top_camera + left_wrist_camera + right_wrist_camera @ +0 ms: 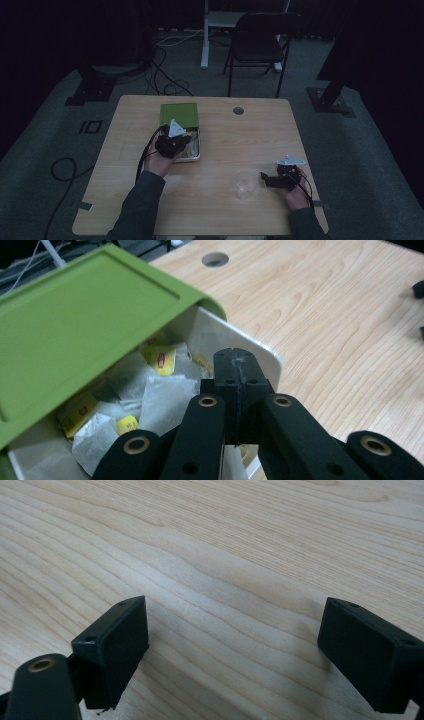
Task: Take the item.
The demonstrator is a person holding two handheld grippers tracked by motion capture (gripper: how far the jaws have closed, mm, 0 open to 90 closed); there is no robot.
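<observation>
Left claw (235,371) pressed together over the box (260,357) of tea bags (165,400), nothing visibly pinched. Right claw (232,655) spread, well right of box, beside the cup (245,184) on desk (220,145).

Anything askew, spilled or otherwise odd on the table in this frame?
Only the box's green lid: it sits slid back and tilted, so just the near end of the white box is open, with tea bags heaped loosely inside. Nothing has spilled. The clear cup stands upright near the right gripper, and the left gripper is shut over the box.
</observation>
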